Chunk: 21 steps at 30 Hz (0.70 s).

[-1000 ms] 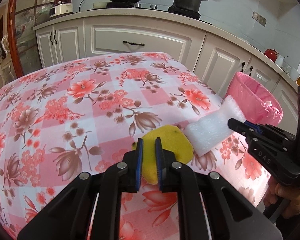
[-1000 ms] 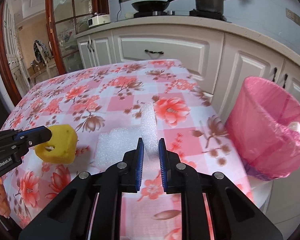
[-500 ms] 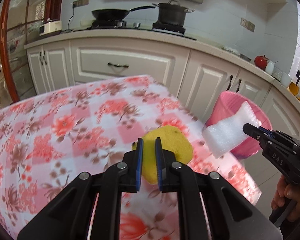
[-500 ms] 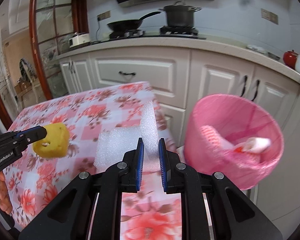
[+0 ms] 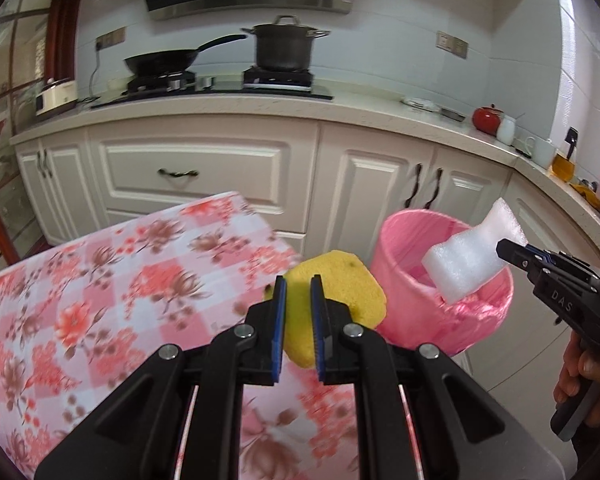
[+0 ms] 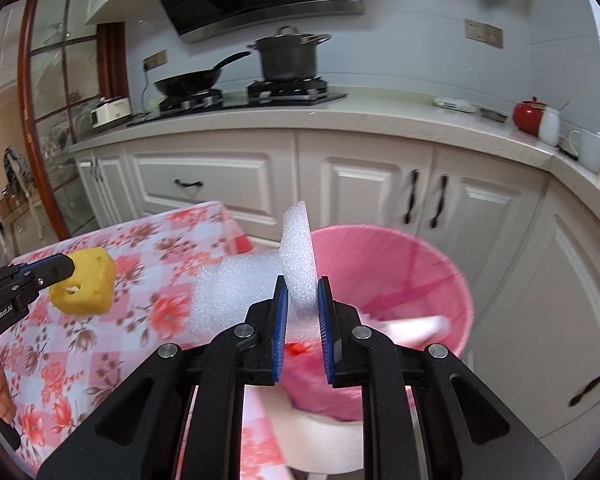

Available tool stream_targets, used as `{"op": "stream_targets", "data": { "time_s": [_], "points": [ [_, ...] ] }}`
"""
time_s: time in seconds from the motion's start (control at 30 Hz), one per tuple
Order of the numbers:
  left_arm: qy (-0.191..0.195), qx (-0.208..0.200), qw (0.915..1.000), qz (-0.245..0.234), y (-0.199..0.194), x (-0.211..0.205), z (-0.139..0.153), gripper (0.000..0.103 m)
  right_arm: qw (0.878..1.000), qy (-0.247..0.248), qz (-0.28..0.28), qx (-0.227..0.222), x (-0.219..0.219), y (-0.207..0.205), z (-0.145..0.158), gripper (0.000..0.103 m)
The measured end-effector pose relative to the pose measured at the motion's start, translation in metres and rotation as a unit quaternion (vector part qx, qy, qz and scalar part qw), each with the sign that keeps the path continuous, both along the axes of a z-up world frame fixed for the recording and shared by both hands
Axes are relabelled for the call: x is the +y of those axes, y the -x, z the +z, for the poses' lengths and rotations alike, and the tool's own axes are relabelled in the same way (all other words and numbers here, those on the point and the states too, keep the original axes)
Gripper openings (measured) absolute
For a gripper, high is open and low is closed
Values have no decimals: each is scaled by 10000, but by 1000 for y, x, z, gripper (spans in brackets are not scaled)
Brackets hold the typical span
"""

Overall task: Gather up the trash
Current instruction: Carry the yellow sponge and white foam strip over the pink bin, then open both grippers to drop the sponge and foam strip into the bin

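**Both pieces of trash held, bin ahead and to the right**

The coming drop turns on where the round pink plastic-lined waste bin [image 6: 396,300] stands relative to each load. In the right wrist view the bin's mouth opens directly ahead of and below the right tool [image 6: 302,312], whose blue pads are clamped on a bent strip of white packing foam [image 6: 296,268]; the foam's long axis stands upright between the pads, with a second flap trailing off to the left. Its upper part already overlaps the bin's near rim in this view, so the right hand appears the nearer of the two.

The left tool [image 5: 297,316] is closed on a lumpy yellow sponge [image 5: 340,292], which sticks out forward and to the right of the pads. From that camera the bin [image 5: 396,248] lies ahead and to the right, just past the sponge. The sponge looks to hang about over the edge of the table [image 5: 100,280] with its red-and-pink floral checked cloth, not yet over the bin.

My reading: the foam can probably be released after a short reach forward, while the sponge needs a longer carry rightward. The bin already holds some pale scraps.
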<state>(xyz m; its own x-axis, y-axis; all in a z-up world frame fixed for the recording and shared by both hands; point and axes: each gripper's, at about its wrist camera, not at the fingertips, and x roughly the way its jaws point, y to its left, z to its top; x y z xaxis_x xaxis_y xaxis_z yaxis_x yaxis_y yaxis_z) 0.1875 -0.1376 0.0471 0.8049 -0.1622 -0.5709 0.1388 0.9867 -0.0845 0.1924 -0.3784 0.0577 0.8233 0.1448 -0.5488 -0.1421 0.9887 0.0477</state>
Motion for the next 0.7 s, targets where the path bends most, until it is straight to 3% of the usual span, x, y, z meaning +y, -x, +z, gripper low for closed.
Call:
{"op": "stream_targets", "data": {
  "time_s": [0.47,0.7],
  "points": [
    [125,41,9977,-665,-62,-89,19,12,9979,-89,-598,231,-69,-43,-6,15],
    [72,326,9952,-921,-99,-133,9,13,9975,-43,-683,200,-83,-59,-8,16]
  ]
}}
